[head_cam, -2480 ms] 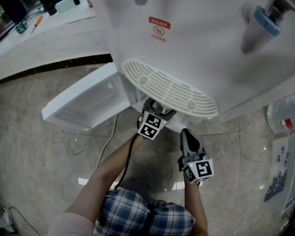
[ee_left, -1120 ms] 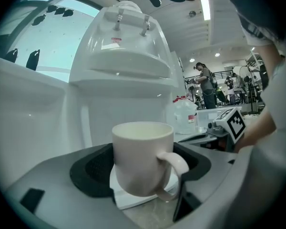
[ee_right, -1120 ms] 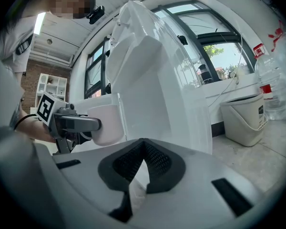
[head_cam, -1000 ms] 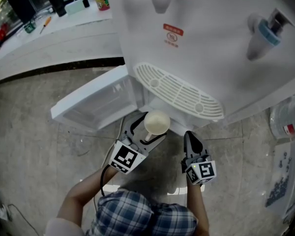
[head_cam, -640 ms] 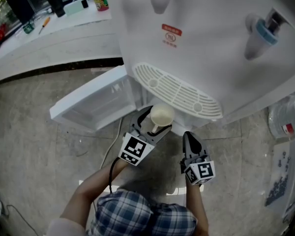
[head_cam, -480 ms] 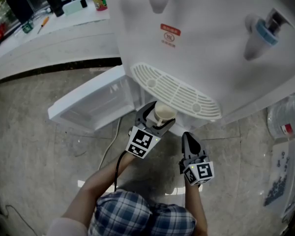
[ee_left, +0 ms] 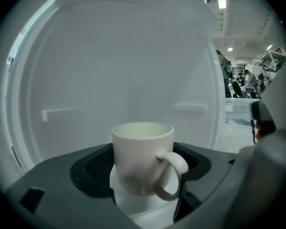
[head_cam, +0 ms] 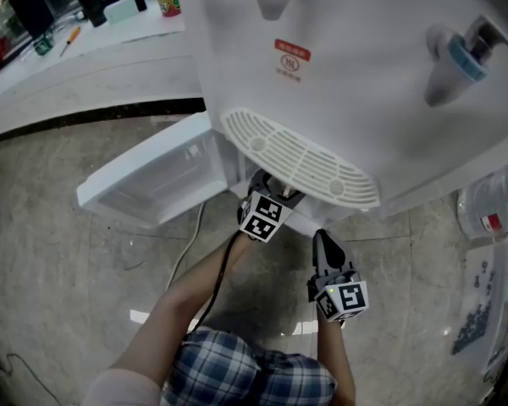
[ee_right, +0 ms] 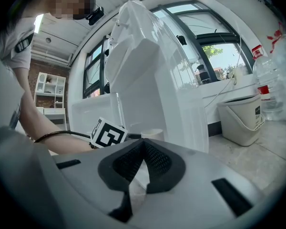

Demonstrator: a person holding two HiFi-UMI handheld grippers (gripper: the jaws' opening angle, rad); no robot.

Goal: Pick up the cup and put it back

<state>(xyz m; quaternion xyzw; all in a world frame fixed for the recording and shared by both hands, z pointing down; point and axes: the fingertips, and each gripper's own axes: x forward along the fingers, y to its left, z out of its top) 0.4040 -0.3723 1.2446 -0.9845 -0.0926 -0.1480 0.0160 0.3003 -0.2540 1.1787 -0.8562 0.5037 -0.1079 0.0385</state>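
A cream cup (ee_left: pixel 142 157) with its handle turned toward the camera stands upright between the dark pads (ee_left: pixel 89 171) of my left gripper (head_cam: pixel 270 188). The jaws are shut on its sides. In the head view that gripper reaches under the drip tray (head_cam: pixel 296 154) into the water dispenser's (head_cam: pixel 347 66) lower compartment, and the tray hides the cup. The cup's rim (ee_right: pixel 151 133) shows small in the right gripper view, beside the left gripper's marker cube (ee_right: pixel 107 134). My right gripper (head_cam: pixel 323 238) hangs lower right of the left one, shut and empty.
The compartment's white door (head_cam: pixel 149 183) hangs open to the left. A blue tap (head_cam: pixel 457 54) sticks out at the upper right. A cable (head_cam: pixel 186 248) lies on the stone floor. A water bottle (head_cam: pixel 491 200) and a white bucket (ee_right: pixel 241 117) stand to the right.
The left gripper has carried the cup from out in front of the dispenser up and in under the drip tray, so the cup no longer shows from above. The right gripper has barely moved.
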